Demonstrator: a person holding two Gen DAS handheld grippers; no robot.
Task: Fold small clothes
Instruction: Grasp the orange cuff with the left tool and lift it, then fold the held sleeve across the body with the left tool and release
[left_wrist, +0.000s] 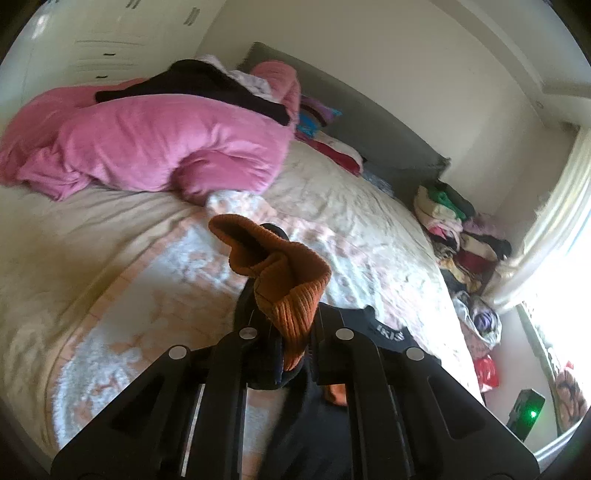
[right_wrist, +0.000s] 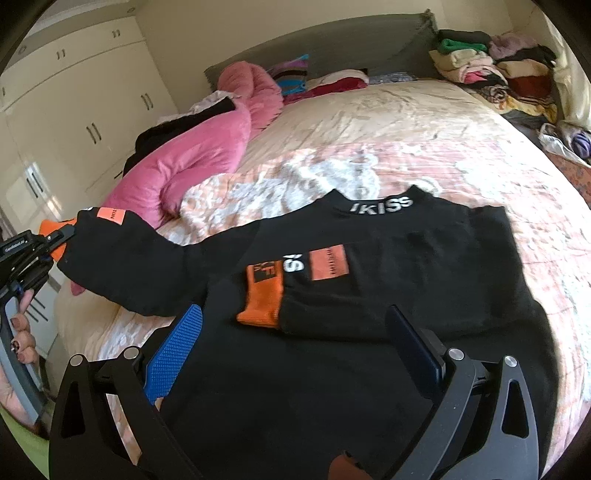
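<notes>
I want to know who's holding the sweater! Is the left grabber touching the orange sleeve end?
Touching. In the left wrist view, the left gripper is shut on the orange cuff, which bunches up from between its fingers. The right wrist view shows it lifting the sweater sleeve.

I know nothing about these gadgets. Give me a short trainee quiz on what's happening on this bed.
1. True or false: the left gripper is shut on the orange cuff of a sleeve.
2. What word is printed in white on the black sweatshirt's collar?
3. The right gripper is: A) open above the sweatshirt, B) clamped on the pink blanket, C) holding a sock.

Key: 1 true. 2 IKISS, as far as it reads. 3 A.
</notes>
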